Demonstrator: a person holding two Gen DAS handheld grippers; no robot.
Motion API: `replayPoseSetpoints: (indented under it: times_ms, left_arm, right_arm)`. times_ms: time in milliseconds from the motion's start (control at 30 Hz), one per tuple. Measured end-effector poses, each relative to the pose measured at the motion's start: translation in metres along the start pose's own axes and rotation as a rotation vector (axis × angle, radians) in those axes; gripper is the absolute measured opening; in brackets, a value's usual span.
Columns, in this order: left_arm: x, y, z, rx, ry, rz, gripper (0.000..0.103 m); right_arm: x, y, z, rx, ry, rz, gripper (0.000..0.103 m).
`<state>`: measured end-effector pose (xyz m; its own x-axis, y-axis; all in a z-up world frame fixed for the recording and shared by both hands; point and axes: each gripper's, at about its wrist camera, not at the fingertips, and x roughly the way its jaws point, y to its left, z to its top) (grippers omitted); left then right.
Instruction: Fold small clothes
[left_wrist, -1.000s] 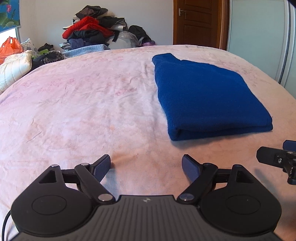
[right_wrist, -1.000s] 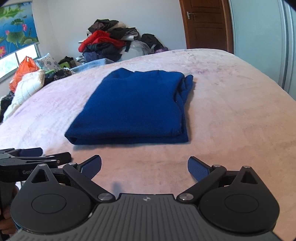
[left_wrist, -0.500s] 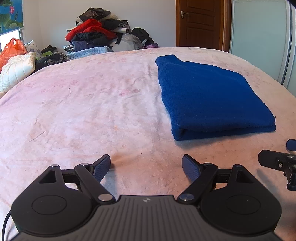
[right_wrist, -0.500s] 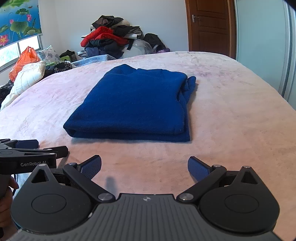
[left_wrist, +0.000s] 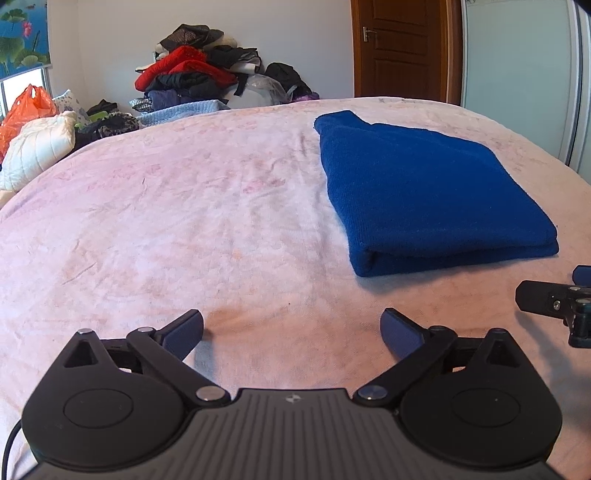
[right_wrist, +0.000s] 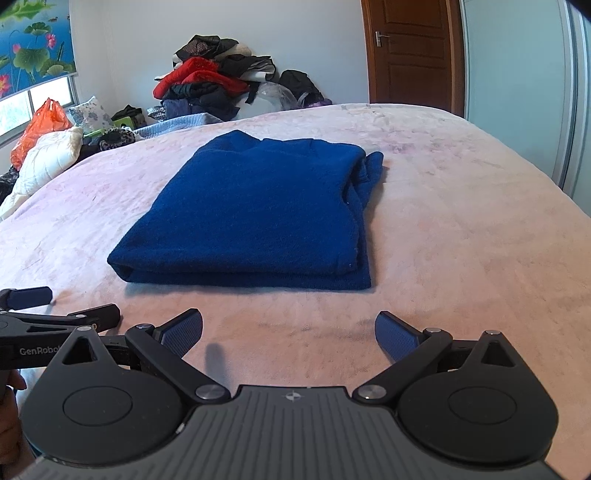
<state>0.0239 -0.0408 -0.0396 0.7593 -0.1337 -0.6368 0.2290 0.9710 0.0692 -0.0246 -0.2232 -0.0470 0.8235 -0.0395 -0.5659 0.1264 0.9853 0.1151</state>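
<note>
A folded blue sweater (left_wrist: 424, 192) (right_wrist: 255, 210) lies flat on the pink bedspread (left_wrist: 166, 221) (right_wrist: 461, 229). My left gripper (left_wrist: 291, 328) hovers over bare bedspread, near and to the left of the sweater's front fold; its jaws are opening wide with nothing between them. My right gripper (right_wrist: 288, 328) sits just in front of the sweater's near edge, open and empty. Each gripper shows at the edge of the other's view: the right gripper's finger (left_wrist: 546, 299) at the far right, the left gripper's fingers (right_wrist: 33, 297) at the far left.
A heap of unfolded clothes (left_wrist: 199, 74) (right_wrist: 214, 81) is piled against the far wall. A white quilted cushion (left_wrist: 37, 147) and an orange bag (right_wrist: 40, 125) lie at the left. A wooden door (left_wrist: 402, 48) and a sliding wardrobe (right_wrist: 517, 74) stand at the right.
The left gripper's jaws have spread slightly wider. Both views have shifted a little; the sweater lies as before.
</note>
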Motion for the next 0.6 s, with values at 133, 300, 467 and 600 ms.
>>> replayPoseSetpoints:
  times_ms: [133,300,467,600]
  left_arm:
    - [0.002,0.004,-0.001,-0.023,0.005,-0.012,0.103]
    - [0.003,0.002,-0.003,-0.022,-0.005,-0.009,0.103]
    - [0.003,0.002,-0.005,-0.025,-0.010,-0.010,0.103]
    - [0.003,0.003,-0.005,-0.027,-0.008,-0.011,0.103]
  right_arm:
    - [0.003,0.002,-0.002,-0.018,-0.001,-0.007,0.103]
    - [0.004,0.006,-0.005,-0.032,0.001,-0.016,0.103]
    - [0.006,0.008,-0.006,-0.047,0.001,-0.025,0.103]
    - [0.006,0.011,-0.008,-0.064,0.004,-0.036,0.103]
